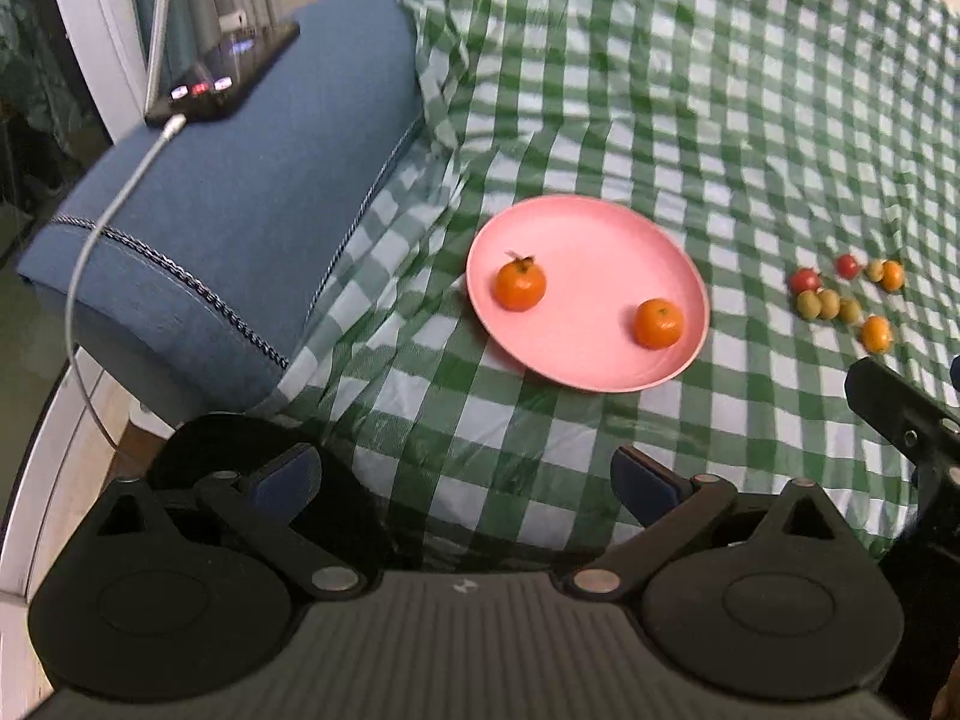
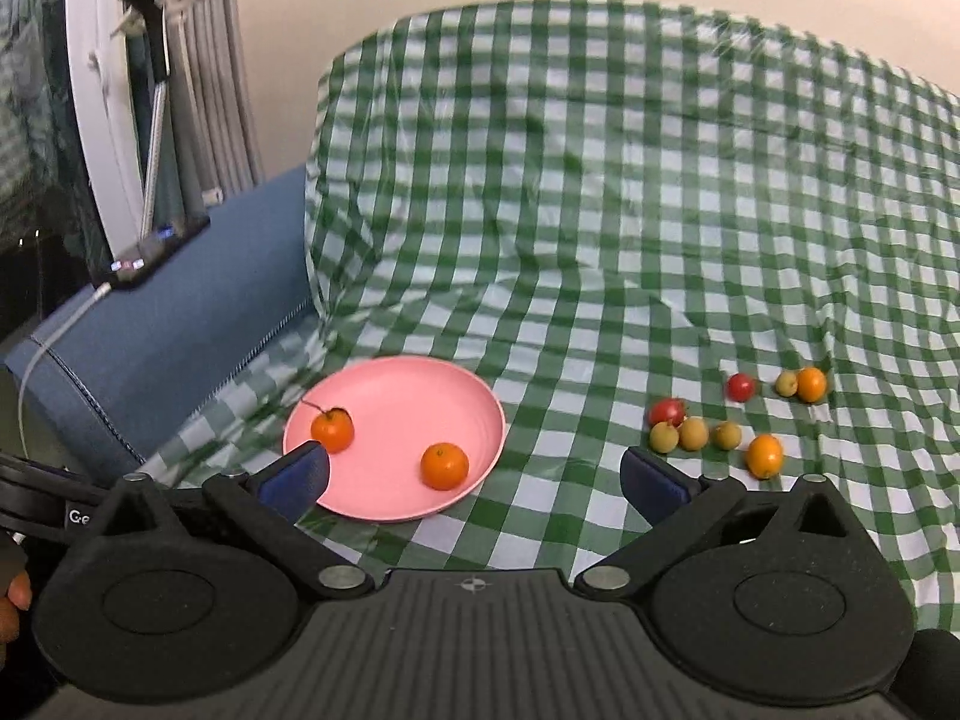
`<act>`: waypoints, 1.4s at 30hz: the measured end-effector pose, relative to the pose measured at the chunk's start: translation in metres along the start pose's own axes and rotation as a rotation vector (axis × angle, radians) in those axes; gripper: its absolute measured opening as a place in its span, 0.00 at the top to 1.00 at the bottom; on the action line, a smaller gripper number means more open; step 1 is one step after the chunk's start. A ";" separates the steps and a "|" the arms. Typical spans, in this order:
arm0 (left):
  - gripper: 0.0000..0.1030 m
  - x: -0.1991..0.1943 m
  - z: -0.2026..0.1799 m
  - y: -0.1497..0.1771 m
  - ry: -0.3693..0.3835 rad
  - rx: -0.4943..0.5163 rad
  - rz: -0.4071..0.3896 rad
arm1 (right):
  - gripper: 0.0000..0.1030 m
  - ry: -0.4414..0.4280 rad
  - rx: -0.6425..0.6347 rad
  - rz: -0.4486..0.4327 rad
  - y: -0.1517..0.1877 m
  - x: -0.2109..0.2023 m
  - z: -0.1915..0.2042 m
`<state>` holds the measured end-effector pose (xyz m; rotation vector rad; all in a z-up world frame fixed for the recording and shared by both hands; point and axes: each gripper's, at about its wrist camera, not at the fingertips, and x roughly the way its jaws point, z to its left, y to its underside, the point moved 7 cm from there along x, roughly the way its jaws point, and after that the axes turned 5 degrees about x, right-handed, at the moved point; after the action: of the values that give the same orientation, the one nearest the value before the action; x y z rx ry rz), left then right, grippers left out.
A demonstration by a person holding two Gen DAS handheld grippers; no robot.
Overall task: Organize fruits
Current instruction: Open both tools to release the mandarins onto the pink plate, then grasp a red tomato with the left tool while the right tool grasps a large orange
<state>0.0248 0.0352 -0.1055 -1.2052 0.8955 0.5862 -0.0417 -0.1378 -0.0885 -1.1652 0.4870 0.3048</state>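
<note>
A pink plate (image 1: 600, 228) (image 2: 414, 384) lies on the green checked cloth with two oranges on it: a stemmed orange (image 1: 520, 284) (image 2: 333, 429) on the left and a second orange (image 1: 659, 323) (image 2: 444, 465) on the right. Right of the plate lies a cluster of small fruits (image 1: 843, 300) (image 2: 726, 426): red, yellow-green and orange ones. My left gripper (image 1: 468, 480) hangs open and empty, well short of the plate. My right gripper (image 2: 474, 480) is open and empty too, above the plate's near edge. Part of the right gripper (image 1: 900, 414) shows at the left wrist view's right edge.
A blue cushioned armrest (image 1: 240, 210) (image 2: 168, 324) stands left of the plate, with a dark device (image 1: 222, 72) (image 2: 150, 252) and its white cable (image 1: 102, 228) on top. The checked cloth (image 1: 690, 90) (image 2: 600, 210) rises over a backrest behind. Curtains hang at far left.
</note>
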 end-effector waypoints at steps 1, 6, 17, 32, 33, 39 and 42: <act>0.00 -0.003 -0.001 0.001 -0.001 0.001 -0.006 | 0.01 -0.002 0.007 -0.003 0.001 -0.004 -0.001; 0.00 -0.016 -0.003 0.003 0.000 0.004 -0.018 | 0.01 -0.010 0.039 -0.019 0.002 -0.017 -0.002; 0.00 -0.025 -0.006 0.000 -0.031 0.019 -0.034 | 0.01 -0.013 0.103 -0.045 0.002 -0.027 -0.017; 0.00 0.014 -0.048 -0.025 -0.006 0.066 0.081 | 0.01 0.007 0.291 -0.003 0.016 0.003 -0.069; 0.00 0.018 -0.052 -0.028 -0.002 0.071 0.087 | 0.01 0.018 0.303 -0.001 0.017 0.007 -0.075; 0.00 0.038 -0.090 -0.049 0.009 0.137 0.102 | 0.01 0.126 0.325 0.003 0.027 0.033 -0.116; 0.00 0.050 -0.114 -0.063 0.018 0.178 0.097 | 0.01 0.187 0.321 0.002 0.030 0.049 -0.143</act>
<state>0.0715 -0.0953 -0.1248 -1.0119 1.0043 0.5619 -0.0428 -0.2602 -0.1816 -0.8830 0.6747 0.1126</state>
